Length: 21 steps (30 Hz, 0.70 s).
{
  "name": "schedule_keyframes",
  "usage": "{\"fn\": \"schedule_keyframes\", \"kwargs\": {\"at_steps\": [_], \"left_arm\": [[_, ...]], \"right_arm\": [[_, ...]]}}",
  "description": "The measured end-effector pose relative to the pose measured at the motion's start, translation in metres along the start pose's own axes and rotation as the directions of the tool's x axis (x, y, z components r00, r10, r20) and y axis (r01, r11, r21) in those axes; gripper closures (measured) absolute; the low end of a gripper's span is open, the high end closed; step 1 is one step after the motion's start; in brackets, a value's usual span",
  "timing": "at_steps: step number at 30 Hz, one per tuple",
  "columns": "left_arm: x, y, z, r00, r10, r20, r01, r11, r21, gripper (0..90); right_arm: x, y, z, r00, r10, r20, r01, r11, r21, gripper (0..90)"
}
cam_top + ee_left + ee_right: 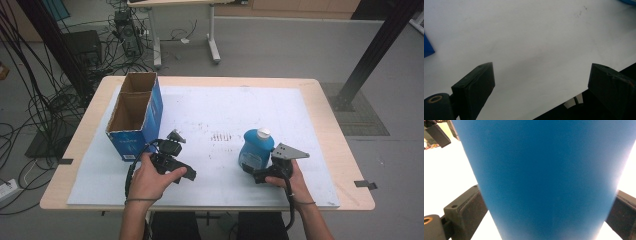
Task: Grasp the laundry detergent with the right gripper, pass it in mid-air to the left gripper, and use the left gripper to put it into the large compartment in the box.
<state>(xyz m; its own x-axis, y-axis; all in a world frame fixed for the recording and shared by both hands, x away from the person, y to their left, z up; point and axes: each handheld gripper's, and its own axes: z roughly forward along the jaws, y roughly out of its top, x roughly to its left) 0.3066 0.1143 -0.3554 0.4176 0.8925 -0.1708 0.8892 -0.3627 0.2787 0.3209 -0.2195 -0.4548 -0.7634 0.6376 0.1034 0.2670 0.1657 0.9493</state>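
At the far left I see the box (135,116), open-topped, standing on the mat (210,105). Just beside it my left gripper (176,136) hangs low over bare mat, jaws spread wide with nothing between them. Further right the bottle (255,149) stands upright near the front edge, and my right gripper (248,170) has its jaws pinching the bottle's blue body from either side.

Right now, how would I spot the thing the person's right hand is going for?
Find the white mat covering the table. Near its front right, against the right hand-held gripper, stands a blue bottle. Its white cap sets it apart from the open blue cardboard box far left.
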Motion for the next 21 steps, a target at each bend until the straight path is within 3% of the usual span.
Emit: {"fn": "schedule_keyframes", "kwargs": {"at_steps": [21], "left_arm": [[-0.0005, -0.0004, 0.0010, 1.0000, 0.002, 0.001, -0.002, 1.0000, -0.001, 7.5]], "right_arm": [[0.0005, -0.0001, 0.0001, 1.0000, 0.001, 0.002, -0.001, 1.000, 0.002, 2.9]]}}
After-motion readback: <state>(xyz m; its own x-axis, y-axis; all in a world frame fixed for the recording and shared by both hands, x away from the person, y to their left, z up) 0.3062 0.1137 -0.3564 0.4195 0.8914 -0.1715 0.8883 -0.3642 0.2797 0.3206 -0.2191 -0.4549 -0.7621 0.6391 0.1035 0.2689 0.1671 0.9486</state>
